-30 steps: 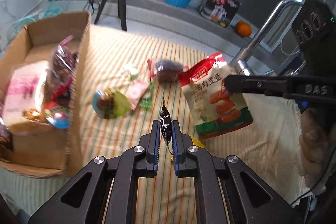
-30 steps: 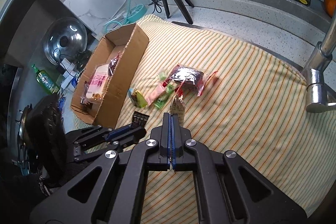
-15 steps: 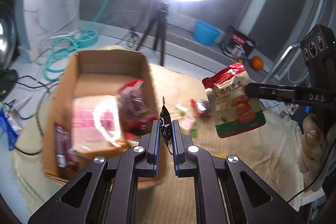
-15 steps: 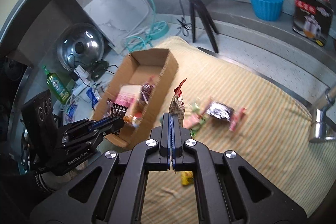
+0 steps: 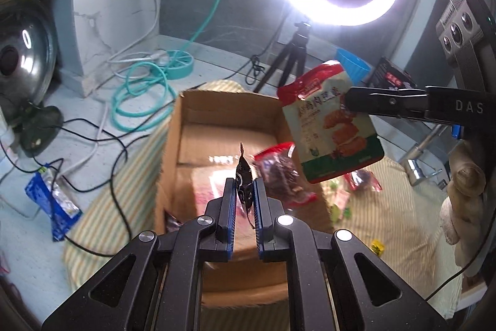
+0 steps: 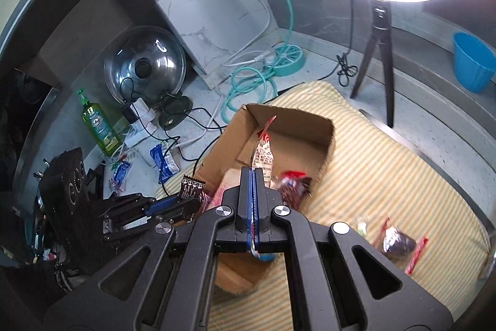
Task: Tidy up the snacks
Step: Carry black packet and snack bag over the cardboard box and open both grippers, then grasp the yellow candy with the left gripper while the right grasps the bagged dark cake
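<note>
Over the open cardboard box (image 5: 229, 110) my left gripper (image 5: 245, 183) is shut on a small black snack packet (image 5: 243, 176). From the right, my right gripper (image 5: 348, 101) is shut on the edge of a red, white and green pouch (image 5: 331, 129), which hangs above the box's right wall. In the right wrist view the pouch (image 6: 263, 151) shows edge-on in the right gripper (image 6: 253, 172) over the box (image 6: 297, 120). The left gripper (image 6: 193, 203) with the black packet (image 6: 190, 186) sits lower left. The box holds a red bag (image 5: 282, 176) and a pink pack.
The box rests on a striped cloth (image 6: 387, 169), where a dark packet (image 6: 398, 244) and small sweets lie loose to its right. Behind stand a ring light on a tripod (image 6: 379, 58), a blue bowl (image 6: 471, 64), a teal hose (image 5: 139, 92), a pot lid, a green bottle (image 6: 96, 123) and cables.
Both grippers have risen and swung left from above the loose snacks on the cloth to above the box. Each still holds its packet.
</note>
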{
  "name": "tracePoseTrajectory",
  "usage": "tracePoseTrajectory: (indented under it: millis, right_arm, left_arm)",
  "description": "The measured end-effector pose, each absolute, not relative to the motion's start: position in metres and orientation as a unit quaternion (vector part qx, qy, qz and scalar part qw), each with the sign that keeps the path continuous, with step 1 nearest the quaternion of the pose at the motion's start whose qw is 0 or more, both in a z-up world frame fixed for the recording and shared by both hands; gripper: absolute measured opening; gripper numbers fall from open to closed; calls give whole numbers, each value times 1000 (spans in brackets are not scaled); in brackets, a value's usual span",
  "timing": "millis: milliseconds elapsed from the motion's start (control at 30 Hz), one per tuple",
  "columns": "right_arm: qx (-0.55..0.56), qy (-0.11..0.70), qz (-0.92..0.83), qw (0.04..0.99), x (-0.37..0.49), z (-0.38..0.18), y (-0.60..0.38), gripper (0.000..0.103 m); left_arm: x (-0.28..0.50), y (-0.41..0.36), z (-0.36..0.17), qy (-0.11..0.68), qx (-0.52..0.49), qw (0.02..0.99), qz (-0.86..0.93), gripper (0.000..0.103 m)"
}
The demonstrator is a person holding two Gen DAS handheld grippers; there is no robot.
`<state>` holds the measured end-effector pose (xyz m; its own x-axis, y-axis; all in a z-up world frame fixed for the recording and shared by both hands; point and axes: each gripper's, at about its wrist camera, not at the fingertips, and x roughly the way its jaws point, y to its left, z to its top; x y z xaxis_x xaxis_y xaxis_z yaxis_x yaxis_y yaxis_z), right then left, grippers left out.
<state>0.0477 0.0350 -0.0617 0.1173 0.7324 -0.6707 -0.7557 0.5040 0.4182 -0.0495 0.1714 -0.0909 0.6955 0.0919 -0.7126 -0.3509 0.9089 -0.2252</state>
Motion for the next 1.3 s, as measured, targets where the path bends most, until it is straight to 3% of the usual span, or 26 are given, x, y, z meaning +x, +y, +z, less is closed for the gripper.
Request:
tracePoseTrajectory:
  millis: [100, 167, 200, 233, 300, 833, 1300]
  right_arm:
    - [-24, 440, 500, 746, 48, -62, 51, 2]
    - [-25, 440, 502, 744, 49, -61, 56, 5]
    - [-26, 440, 500, 746, 49, -60, 56, 22]
    - [-25, 435, 496, 751, 49, -58, 54, 47]
    - [-19, 421, 491, 762, 49, -53, 49, 70]
    - [0, 440, 433, 787, 77, -61, -37, 71]
    - [-45, 492, 424, 759, 103, -119, -110, 71]
  left_arm:
    - [-49, 180, -89, 368, -175, 904, 130, 11]
    - [-48, 183, -88, 369, -176, 902, 135, 27]
    - [-48, 183, -87, 370, -176, 902, 137, 40]
    - [-49, 184, -86, 366, -174, 903, 140, 41]
    - [-48, 183, -85, 366, -172, 904, 140, 41]
    - [-37, 141, -82, 364, -180, 910, 91, 41]
    - [-21, 49, -96, 391, -173, 904, -4, 41]
